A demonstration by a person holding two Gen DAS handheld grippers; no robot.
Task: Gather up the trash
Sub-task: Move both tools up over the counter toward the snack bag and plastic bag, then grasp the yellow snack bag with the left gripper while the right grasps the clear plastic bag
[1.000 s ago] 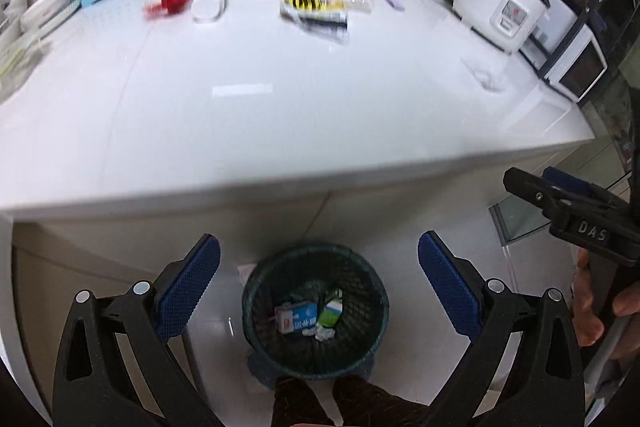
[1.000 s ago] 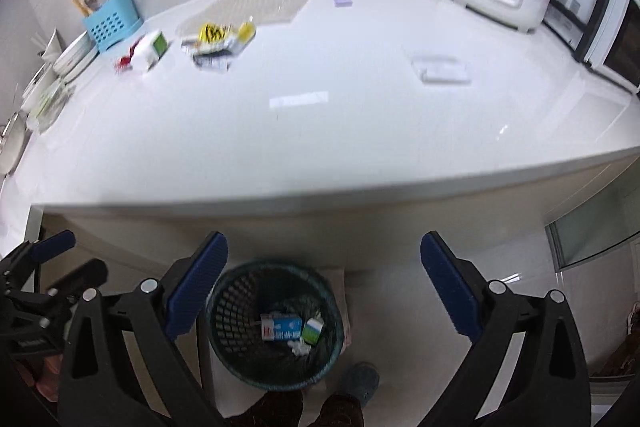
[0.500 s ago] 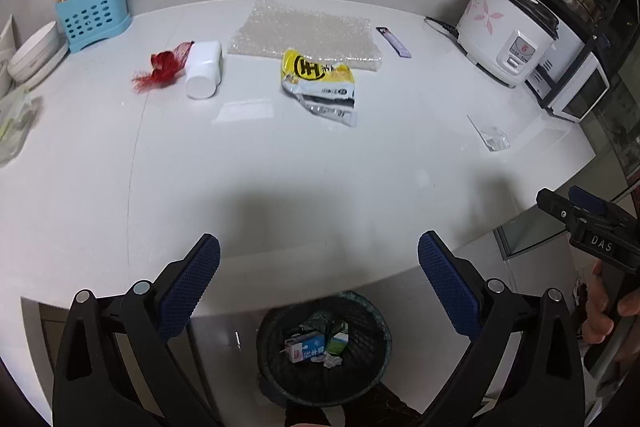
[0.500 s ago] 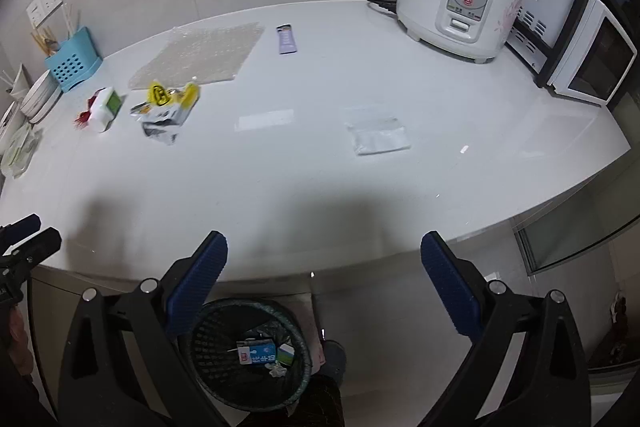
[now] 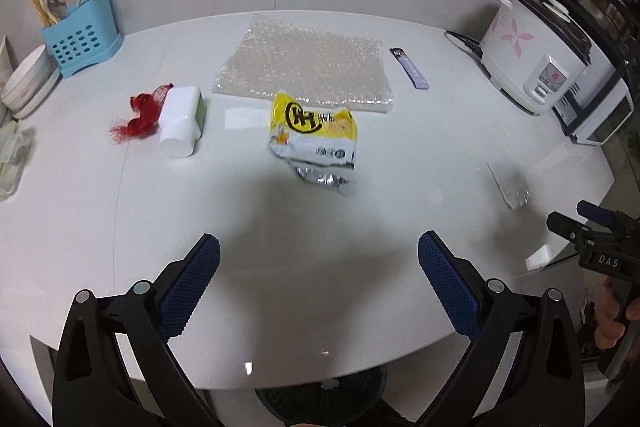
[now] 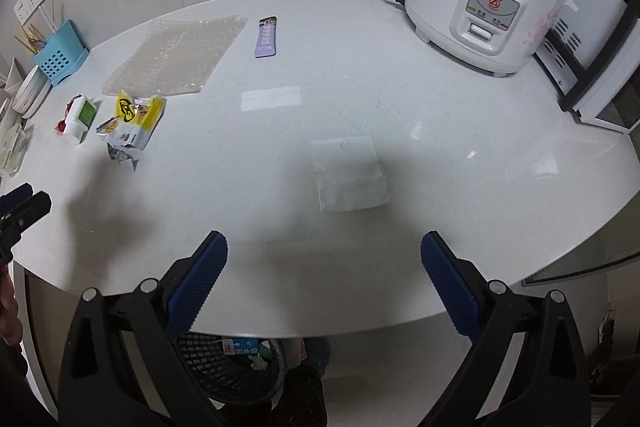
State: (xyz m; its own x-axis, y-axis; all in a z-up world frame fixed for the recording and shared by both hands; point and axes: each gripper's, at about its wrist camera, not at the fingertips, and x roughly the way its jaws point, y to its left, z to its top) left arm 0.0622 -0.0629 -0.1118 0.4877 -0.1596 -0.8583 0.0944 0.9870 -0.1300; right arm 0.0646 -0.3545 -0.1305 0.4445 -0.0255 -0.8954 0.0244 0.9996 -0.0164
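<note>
Claws (image 5: 319, 255) ×2, wide; wrapper (image 5: 314, 139) ×1.

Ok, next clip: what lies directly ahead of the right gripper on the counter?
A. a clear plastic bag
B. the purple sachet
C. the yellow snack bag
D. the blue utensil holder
A: in the right wrist view a clear plastic bag lies flat on the counter straight ahead of the open right gripper, while the yellow snack bag sits far off to the left.

Left gripper (image 5: 319, 259) and right gripper (image 6: 324, 259), black plastic frames, blue cross-hatched finger pads (image 5: 192, 283), silver pivot screws, white "DAS" lettering, bare-skinned hand (image 5: 610, 319)
</note>
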